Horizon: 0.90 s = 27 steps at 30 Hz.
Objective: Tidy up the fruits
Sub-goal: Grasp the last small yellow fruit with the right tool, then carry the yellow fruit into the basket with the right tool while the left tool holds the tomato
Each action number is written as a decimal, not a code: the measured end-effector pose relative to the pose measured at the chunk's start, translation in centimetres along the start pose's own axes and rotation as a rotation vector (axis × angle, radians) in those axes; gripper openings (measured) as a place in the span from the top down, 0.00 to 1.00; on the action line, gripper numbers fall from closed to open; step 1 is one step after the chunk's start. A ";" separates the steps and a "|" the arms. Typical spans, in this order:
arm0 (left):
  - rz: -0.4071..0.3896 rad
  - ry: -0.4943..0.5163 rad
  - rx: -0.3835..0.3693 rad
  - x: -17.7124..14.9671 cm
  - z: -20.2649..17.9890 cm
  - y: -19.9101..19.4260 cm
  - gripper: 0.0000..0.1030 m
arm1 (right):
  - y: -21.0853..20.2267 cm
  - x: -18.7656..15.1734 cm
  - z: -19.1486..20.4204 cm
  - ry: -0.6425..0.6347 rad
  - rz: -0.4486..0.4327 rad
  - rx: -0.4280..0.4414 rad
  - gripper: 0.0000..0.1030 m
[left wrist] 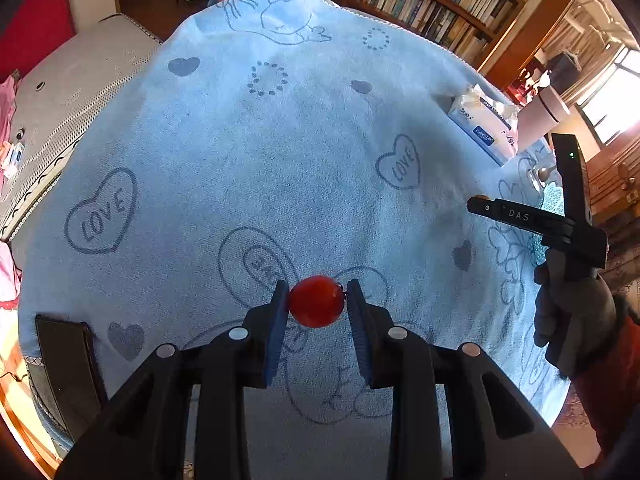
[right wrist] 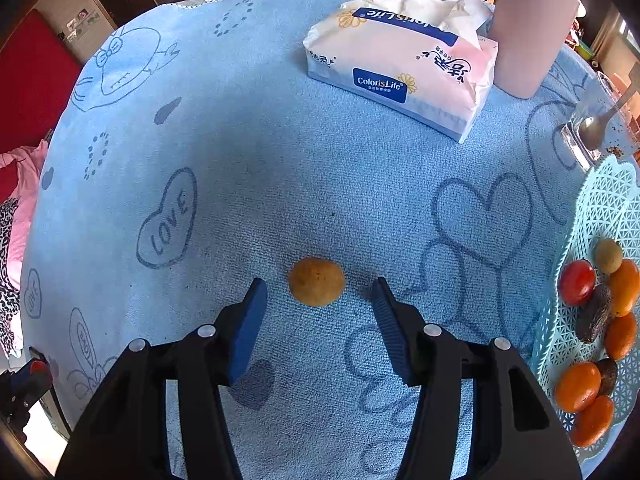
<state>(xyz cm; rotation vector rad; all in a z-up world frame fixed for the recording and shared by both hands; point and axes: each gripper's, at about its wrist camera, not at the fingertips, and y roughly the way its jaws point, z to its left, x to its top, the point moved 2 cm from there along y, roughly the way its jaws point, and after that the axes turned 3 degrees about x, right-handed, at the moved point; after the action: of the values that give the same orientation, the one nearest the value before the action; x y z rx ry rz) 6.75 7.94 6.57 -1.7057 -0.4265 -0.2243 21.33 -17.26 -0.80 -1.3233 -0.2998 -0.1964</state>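
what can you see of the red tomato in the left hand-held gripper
The red tomato is small, round, smooth and glossy, with a bit of dark stem on its right side. It looks whole and unbruised. The left hand-held gripper holds it, one blue ribbed pad pressing each side. It sits above the blue towel; whether it touches the cloth cannot be told.

Left gripper (left wrist: pixel 317 300): fingers closed on a small red fruit (left wrist: pixel 316 301). Right gripper (right wrist: pixel 319 298): fingers spread apart, holding nothing.
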 end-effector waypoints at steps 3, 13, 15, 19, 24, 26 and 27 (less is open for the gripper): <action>-0.004 0.002 0.000 0.0 0.3 -0.2 0.71 | 0.6 -0.1 0.8 -0.040 -0.005 -0.054 0.55; -0.019 -0.009 0.003 0.2 0.9 -0.9 0.71 | -0.4 -1.9 2.0 -0.077 0.003 -0.061 0.73; -0.024 -0.005 0.003 0.2 0.8 -1.1 0.71 | -0.8 -2.7 2.4 -0.078 0.010 -0.039 0.73; -0.030 0.001 0.002 0.3 0.4 -1.3 0.71 | -1.7 -4.8 3.4 -0.095 0.030 0.003 0.73; -0.044 0.036 0.014 0.3 -0.7 -1.8 0.71 | -2.8 -7.9 4.1 -0.107 0.061 0.049 0.73; -0.050 0.046 0.015 0.4 -1.3 -2.0 0.71 | -3.1 -9.1 4.4 -0.107 0.075 0.062 0.73; -0.052 0.050 0.014 0.4 -1.6 -2.1 0.71 | -3.3 -9.7 4.4 -0.106 0.082 0.069 0.73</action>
<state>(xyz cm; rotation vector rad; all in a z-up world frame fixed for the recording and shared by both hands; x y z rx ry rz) 6.38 6.71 8.90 -1.6728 -0.4348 -0.3009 10.73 -14.10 0.03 -1.2770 -0.3385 -0.0467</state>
